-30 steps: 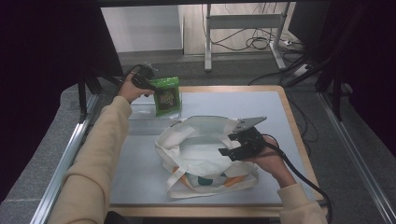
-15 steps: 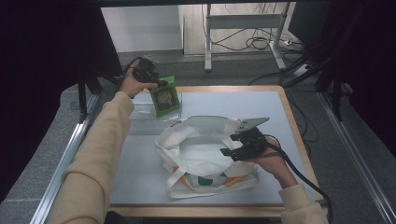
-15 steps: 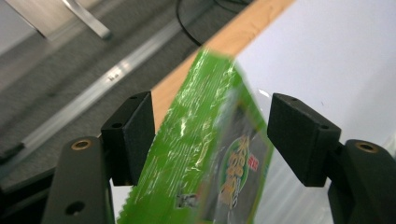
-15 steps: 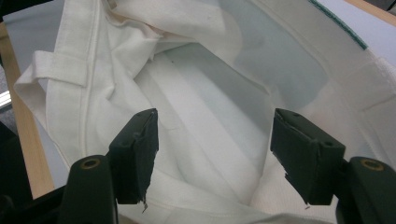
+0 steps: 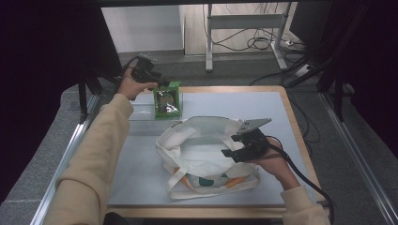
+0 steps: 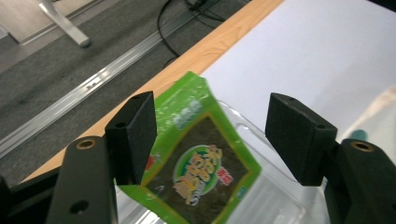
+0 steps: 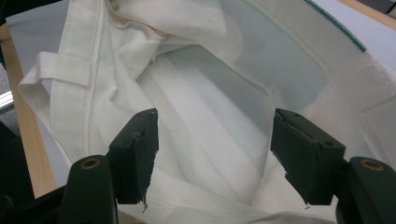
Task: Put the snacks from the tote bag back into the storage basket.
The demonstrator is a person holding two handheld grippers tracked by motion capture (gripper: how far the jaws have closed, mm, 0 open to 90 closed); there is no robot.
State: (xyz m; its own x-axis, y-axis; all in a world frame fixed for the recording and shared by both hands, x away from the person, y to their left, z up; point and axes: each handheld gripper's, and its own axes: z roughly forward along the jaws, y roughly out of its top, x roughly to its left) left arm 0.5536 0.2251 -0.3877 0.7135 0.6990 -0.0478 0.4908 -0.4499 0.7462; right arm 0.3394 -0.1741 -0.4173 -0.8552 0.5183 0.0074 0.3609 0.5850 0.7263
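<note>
Lifted higher, the left tongs (image 6: 210,140) gape around the green packet (image 6: 198,158) (right tongs (image 7: 215,154) wide over the bag (image 7: 196,93)).

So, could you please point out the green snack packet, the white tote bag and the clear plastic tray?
green snack packet (image 6: 201,163), left gripper view, printed front.
white tote bag (image 5: 197,154), high view, inner lining.
clear plastic tray (image 6: 275,200), left gripper view, transparent floor.

A pale-topped table with a wooden edge (image 5: 291,110) stands on grey carpet (image 5: 371,154), flanked by metal floor rails (image 5: 356,159). Behind it, a white wall panel (image 5: 141,28), a metal stand's legs (image 5: 244,28) and loose black cables (image 5: 263,44) sit beside dark curtains (image 5: 42,70).
</note>
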